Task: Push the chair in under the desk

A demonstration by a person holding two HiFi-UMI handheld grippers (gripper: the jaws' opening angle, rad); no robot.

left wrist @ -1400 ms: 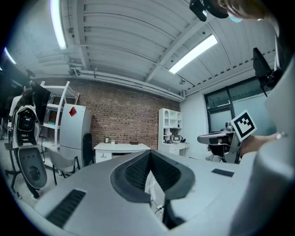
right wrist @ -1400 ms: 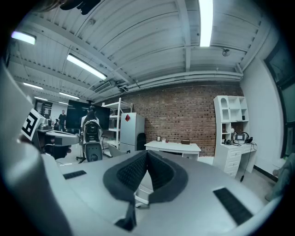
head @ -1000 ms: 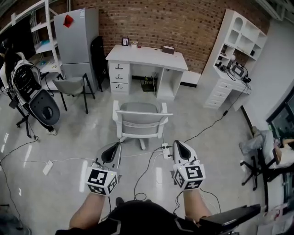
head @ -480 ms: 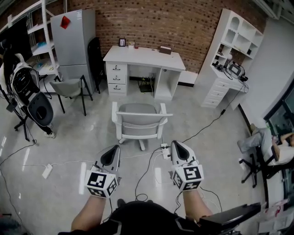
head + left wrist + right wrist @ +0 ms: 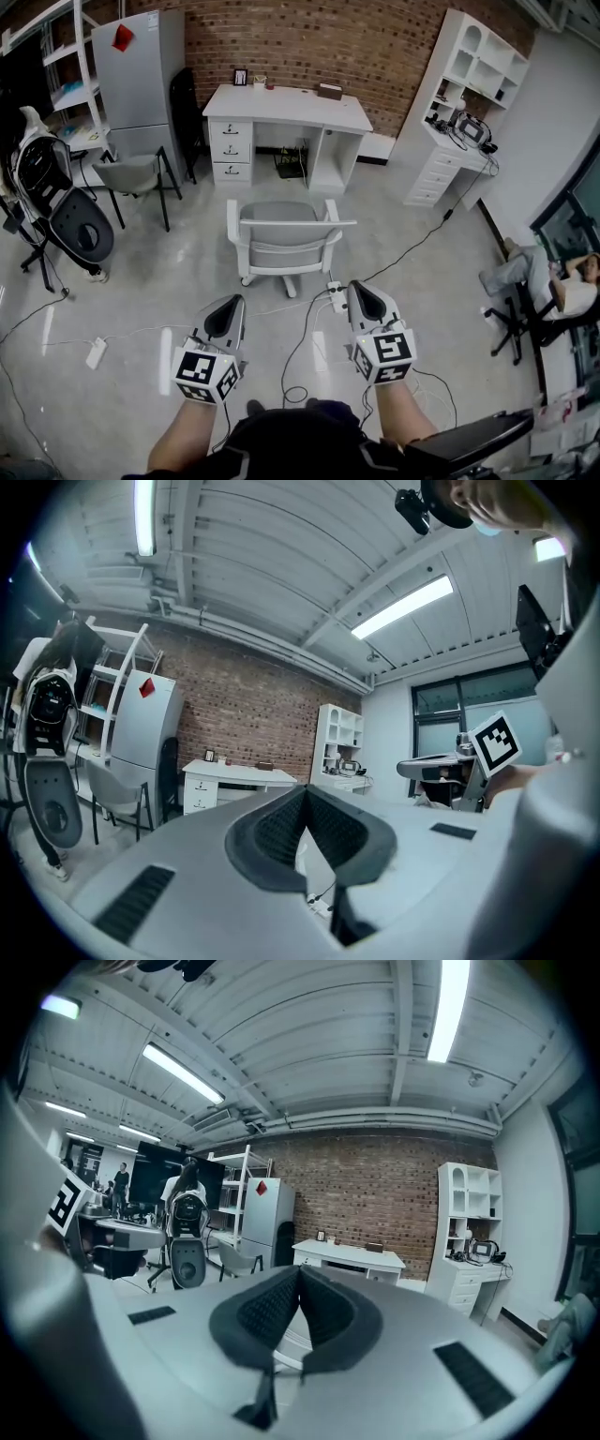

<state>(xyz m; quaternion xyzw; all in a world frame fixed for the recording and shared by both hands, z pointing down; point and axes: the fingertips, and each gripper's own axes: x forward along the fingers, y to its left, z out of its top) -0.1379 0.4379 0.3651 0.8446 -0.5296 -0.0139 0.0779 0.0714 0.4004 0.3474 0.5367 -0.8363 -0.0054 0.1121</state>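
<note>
A white chair with a grey seat [image 5: 284, 241] stands on the floor, its back toward me, pulled out in front of the white desk [image 5: 286, 106] at the brick wall. My left gripper [image 5: 229, 305] and right gripper [image 5: 360, 292] are both shut and empty, held side by side short of the chair's back and apart from it. In the left gripper view the desk [image 5: 236, 775] shows far off past the shut left gripper [image 5: 305, 794]. Over the shut right gripper [image 5: 298, 1274] the desk [image 5: 349, 1259] appears in the right gripper view. The chair is hidden behind the jaws in both gripper views.
A power strip [image 5: 335, 298] and cables [image 5: 300, 349] lie on the floor between me and the chair. A grey chair [image 5: 131, 175], a fridge [image 5: 133, 70] and a black stand [image 5: 61, 202] are at left. White shelving [image 5: 457, 105] is at right, where a seated person [image 5: 553, 291] is.
Both grippers and I have moved forward toward the chair; the chair and desk sit slightly higher and nearer in the head view. The jaws stay shut.
</note>
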